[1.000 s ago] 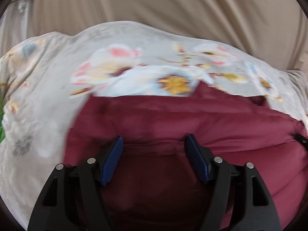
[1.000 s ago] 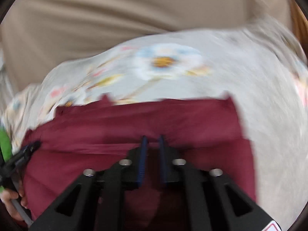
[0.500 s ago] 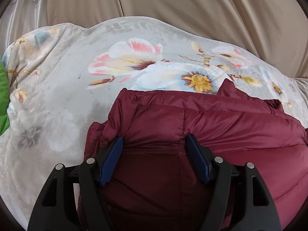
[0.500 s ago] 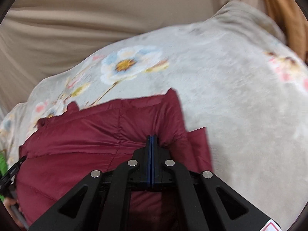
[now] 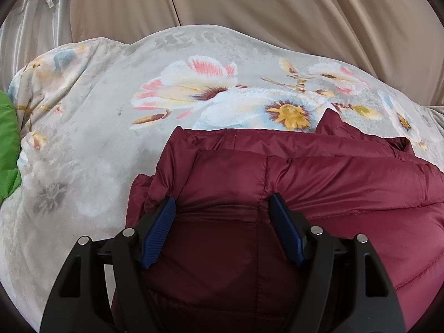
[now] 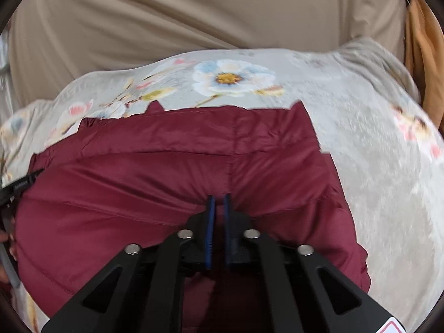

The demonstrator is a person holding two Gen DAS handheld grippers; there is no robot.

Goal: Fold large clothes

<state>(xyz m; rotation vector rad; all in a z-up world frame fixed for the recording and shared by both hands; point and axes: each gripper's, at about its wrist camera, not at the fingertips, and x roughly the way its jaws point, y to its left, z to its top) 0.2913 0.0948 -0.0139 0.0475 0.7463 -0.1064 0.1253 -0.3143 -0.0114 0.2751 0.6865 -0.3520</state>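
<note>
Jacket, maroon and quilted, is lying on the floral blanket in the left wrist view, filling the lower right of the picture; its upper edge is crossing just below a yellow-centred flower; a green cloth is showing at the far left edge, and beige curtains are hanging behind; the left gripper is standing with its jaws wide apart over the jacket, a puffed panel bulging between the blue pads, which seem to be touching the fabric at their tips; whether they are pressing it I cannot tell.

In the right wrist view, which is slightly blurred, the jacket is spreading across the blanket; the right gripper is closing, its jaws showing only a narrow gap with a slip of maroon fabric between them; the tips are sitting against the jacket's surface near a vertical seam; the left gripper's dark tip is showing at the left edge.
</note>
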